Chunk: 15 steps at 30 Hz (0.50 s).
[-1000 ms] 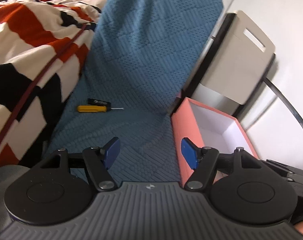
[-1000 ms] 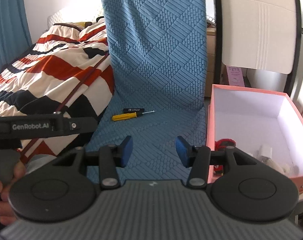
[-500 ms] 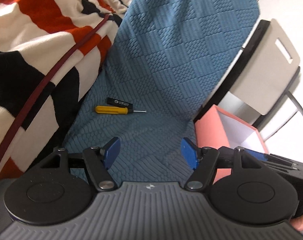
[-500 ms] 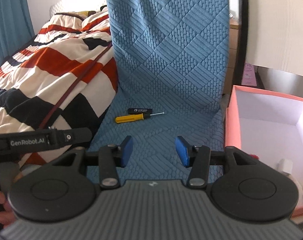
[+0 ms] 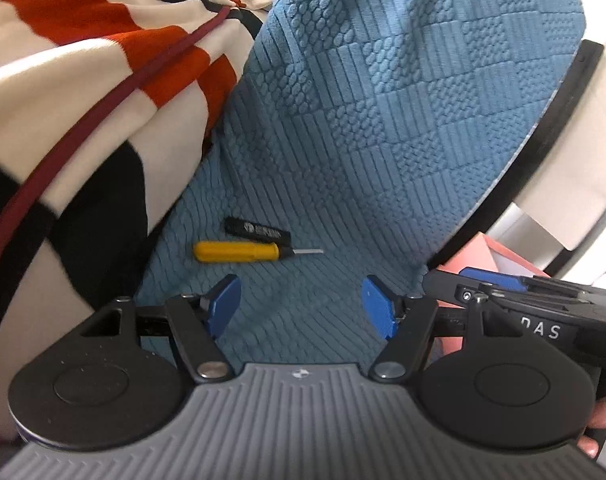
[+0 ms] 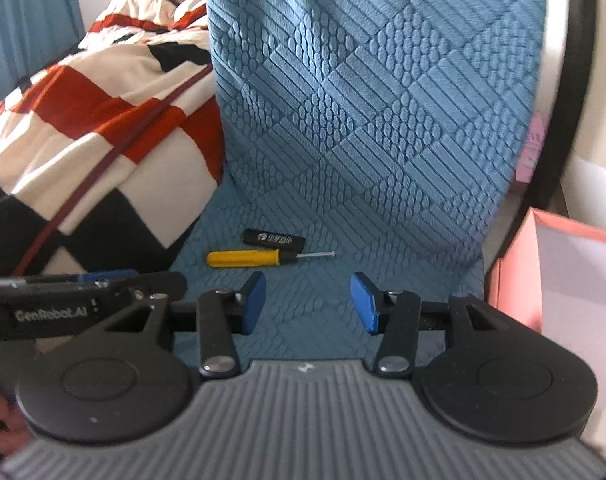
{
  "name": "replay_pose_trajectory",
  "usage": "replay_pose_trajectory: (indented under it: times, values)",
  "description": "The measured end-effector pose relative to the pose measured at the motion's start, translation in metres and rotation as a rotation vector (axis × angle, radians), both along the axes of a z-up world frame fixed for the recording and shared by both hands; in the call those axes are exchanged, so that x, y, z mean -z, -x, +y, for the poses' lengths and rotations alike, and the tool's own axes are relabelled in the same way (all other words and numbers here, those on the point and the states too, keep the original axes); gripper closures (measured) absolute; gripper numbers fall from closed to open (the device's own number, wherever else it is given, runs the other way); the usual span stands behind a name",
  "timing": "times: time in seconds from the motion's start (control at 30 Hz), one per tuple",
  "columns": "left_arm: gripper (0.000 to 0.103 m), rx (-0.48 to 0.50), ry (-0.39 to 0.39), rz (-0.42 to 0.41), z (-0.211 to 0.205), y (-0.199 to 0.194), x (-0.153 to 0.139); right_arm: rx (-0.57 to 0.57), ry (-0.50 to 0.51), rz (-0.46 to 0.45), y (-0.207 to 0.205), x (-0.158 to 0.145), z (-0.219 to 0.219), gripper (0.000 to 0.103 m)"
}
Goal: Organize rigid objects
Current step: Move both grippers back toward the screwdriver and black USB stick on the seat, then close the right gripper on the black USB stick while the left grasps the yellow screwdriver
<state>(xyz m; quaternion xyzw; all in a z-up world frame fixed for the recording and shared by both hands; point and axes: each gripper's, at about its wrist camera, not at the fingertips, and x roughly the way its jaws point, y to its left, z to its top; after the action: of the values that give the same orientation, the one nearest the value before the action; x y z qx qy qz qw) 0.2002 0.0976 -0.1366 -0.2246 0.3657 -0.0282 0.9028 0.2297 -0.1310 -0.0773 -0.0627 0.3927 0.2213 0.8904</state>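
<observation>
A yellow-handled screwdriver [image 5: 239, 251] [image 6: 247, 258] lies on the blue quilted chair seat, tip to the right. A small black stick-shaped item [image 5: 257, 232] [image 6: 274, 239] lies just behind it. My left gripper [image 5: 301, 309] is open and empty, a short way in front of the screwdriver. My right gripper [image 6: 307, 302] is open and empty, also in front of both items. Each gripper shows at the edge of the other's view. A pink box [image 6: 515, 272] [image 5: 469, 258] stands to the right of the seat.
The blue quilted cover [image 6: 363, 100] runs up the chair back behind the items. A red, white and black striped blanket [image 6: 103, 120] on a bed lies close at the left. A black chair frame [image 6: 563, 100] and white furniture stand at the right.
Both grippers have moved forward toward the screwdriver and black item, which now look larger and closer. The pink box has slid toward the right edge of both views. Jaws stay open.
</observation>
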Motion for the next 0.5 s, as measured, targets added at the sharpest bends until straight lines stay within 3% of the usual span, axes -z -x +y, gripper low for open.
replay_pose_trajectory:
  times: [0.33,0.5]
  values:
    - [0.031,-0.001,-0.010,0.012,0.019,-0.052,0.028,-0.101,0.041,0.000,-0.072,0.027,0.016,0.053]
    - [0.031,-0.023,-0.027,0.048,0.027,-0.072,0.042,-0.211,0.045,0.018,-0.103,0.046,0.026,0.053]
